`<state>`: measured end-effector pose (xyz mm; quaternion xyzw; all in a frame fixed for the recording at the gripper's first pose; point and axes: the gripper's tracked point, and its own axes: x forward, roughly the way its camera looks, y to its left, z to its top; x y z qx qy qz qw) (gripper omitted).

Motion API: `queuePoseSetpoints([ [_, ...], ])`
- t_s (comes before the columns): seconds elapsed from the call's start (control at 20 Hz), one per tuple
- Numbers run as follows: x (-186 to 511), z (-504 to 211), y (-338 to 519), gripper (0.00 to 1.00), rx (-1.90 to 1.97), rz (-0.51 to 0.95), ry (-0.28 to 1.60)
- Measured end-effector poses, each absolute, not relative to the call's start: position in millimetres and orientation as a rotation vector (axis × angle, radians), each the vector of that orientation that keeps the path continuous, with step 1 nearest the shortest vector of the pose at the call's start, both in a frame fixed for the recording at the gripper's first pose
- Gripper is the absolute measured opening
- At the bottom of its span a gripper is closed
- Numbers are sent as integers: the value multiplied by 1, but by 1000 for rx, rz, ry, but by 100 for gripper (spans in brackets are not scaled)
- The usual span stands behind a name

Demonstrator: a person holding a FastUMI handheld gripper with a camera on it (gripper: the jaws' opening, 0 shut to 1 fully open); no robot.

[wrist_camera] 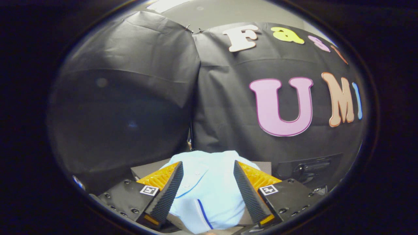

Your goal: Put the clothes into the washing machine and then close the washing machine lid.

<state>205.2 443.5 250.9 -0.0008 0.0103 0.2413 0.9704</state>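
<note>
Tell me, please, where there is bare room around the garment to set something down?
Little: the light blue garment fills the gap of the open gripper. Bare strips of the grey surface show left of it and behind it, before the booth wall.

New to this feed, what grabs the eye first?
The pale blue garment with a dark blue stripe, lying bunched on a grey surface, seen between the fingers. The gripper is open, its fingers on either side of the garment and not pressing on it. Behind stands the booth's black cloth wall.
</note>
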Motion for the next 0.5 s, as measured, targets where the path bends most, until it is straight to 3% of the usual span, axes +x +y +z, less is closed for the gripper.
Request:
queuePoseSetpoints([
  [0.5, 239, 181, 484, 96, -134, 484, 219],
])
